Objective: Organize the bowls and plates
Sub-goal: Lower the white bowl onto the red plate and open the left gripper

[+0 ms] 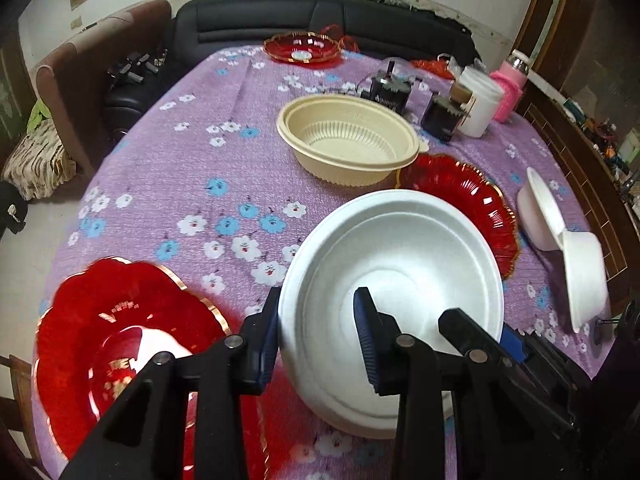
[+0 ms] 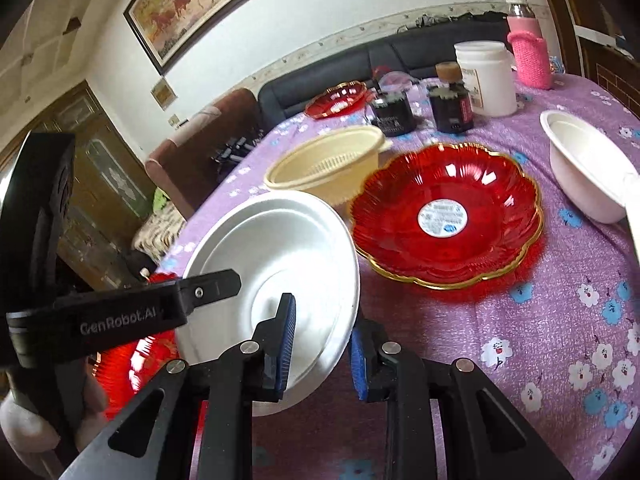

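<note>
A large white foam bowl (image 1: 396,268) (image 2: 280,256) is held tilted above the purple floral table. My left gripper (image 1: 320,316) straddles its near-left rim, one finger outside and one inside. My right gripper (image 2: 322,340) straddles its near-right rim the same way. A red gold-rimmed plate (image 1: 120,344) lies at the near left, another red plate (image 2: 444,216) (image 1: 464,200) lies right of the bowl, and a third red plate (image 1: 302,48) (image 2: 338,98) sits at the far end. A cream plastic bowl (image 1: 348,136) (image 2: 324,164) stands mid-table. Small white bowls (image 1: 560,232) (image 2: 588,168) lie at the right.
Two black jars (image 2: 420,114), a white tub (image 2: 486,78) and a pink-sleeved bottle (image 2: 528,48) stand at the far right of the table. A black sofa (image 1: 320,20) and a brown chair (image 1: 92,76) stand beyond the table (image 1: 192,152).
</note>
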Demonstrator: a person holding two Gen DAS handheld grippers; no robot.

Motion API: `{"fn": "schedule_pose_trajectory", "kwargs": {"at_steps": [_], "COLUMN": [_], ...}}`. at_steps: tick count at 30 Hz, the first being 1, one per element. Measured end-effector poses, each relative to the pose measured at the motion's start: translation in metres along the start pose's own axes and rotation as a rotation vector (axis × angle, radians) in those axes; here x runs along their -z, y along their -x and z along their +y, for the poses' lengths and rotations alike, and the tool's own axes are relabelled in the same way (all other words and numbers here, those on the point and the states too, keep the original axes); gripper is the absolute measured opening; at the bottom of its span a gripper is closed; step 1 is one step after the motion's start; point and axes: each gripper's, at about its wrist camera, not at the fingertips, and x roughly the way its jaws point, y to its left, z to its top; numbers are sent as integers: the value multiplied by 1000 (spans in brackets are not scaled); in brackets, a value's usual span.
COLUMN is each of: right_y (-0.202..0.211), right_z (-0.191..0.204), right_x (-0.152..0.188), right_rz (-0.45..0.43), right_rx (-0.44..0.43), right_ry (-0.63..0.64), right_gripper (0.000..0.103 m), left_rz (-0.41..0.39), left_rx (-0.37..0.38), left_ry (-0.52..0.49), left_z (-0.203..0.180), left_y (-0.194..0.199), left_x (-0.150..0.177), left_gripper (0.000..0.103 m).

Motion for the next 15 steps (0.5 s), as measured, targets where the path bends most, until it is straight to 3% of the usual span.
{"fn": "schedule_pose_trajectory", "kwargs": {"at_steps": [9,15], "right_y": [16,-2], "right_z": [67,122], "right_x": [3,12], "right_rz": [6,70], "right_rx": [-55,-90], "right_ry": [92,190], "right_gripper": [27,27], "left_rz": [-104,-111], "left_rx": [5,-28], "left_ry": [89,189], "left_z": [58,114], "left_y": [62,75], "left_x": [20,43], "left_gripper": [34,35]}}
